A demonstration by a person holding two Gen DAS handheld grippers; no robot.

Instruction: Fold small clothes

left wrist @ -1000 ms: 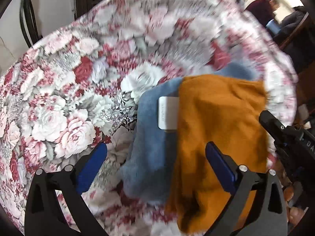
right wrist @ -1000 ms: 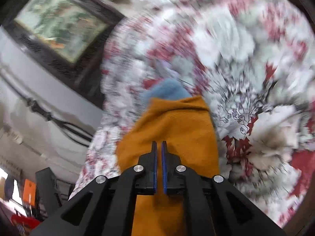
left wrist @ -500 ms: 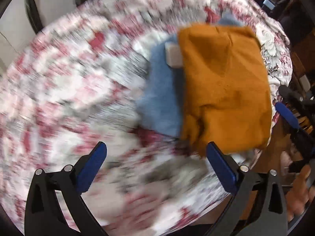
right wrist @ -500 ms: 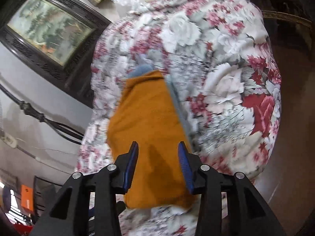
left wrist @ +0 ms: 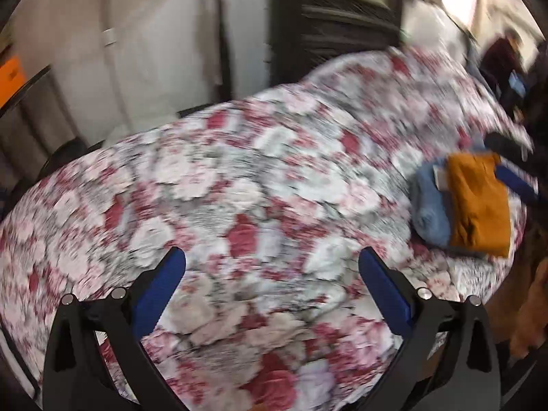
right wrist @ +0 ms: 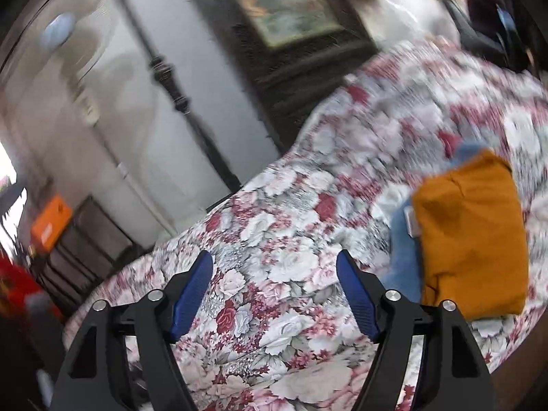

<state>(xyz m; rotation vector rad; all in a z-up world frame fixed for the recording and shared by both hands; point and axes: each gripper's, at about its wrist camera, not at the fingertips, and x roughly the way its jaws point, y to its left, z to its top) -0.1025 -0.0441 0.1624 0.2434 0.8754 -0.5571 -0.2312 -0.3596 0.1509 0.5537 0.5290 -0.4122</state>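
Both my left gripper (left wrist: 272, 286) and right gripper (right wrist: 275, 289) are wide apart, empty; the orange garment (right wrist: 471, 236) at right looks soft and light, best pinched at an edge.

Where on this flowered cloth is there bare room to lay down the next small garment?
The broad stretch of floral cloth between the open right tongs and the dark framed picture is bare. It is crowded at the right edge, where the folded orange garment lies on the blue garment. The left tongs are also open over bare cloth.
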